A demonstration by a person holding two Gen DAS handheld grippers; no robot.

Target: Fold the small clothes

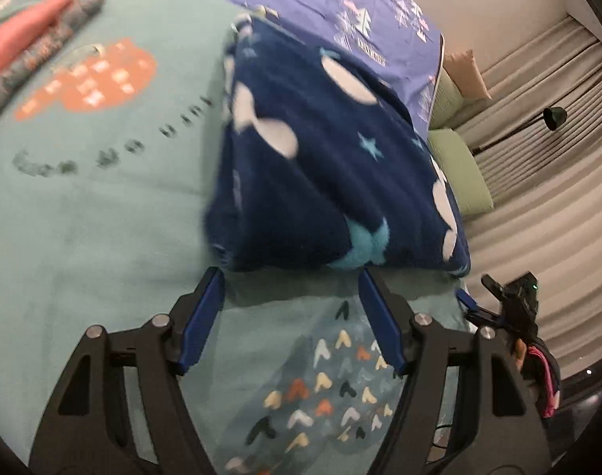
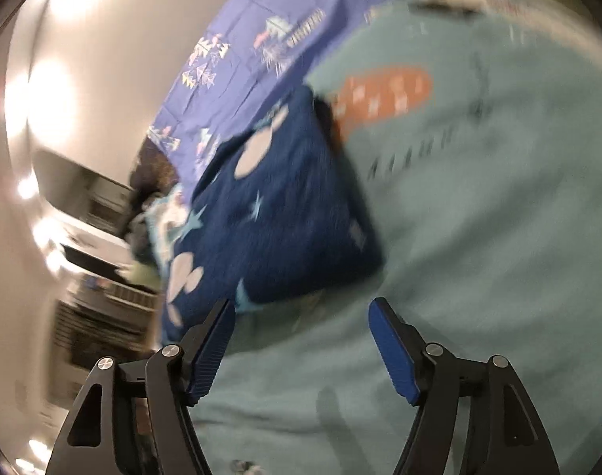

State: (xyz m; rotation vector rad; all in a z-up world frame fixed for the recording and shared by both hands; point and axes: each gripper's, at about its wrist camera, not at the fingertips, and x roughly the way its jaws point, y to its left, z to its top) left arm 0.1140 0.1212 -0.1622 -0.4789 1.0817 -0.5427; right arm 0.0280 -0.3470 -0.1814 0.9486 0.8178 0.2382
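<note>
We read no writing: dark marks on teal sheet (image 1: 103, 206) too blurred. Folded navy fleece (image 1: 324, 166), fuzzy, starred, lies on sheet just ahead of left gripper (image 1: 291, 277). Both left and right gripper (image 2: 303, 304) gape wide, gripping nothing.

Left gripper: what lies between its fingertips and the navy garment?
Only a short strip of teal blanket separates the left gripper from the navy garment, seen in the left wrist view.
</note>
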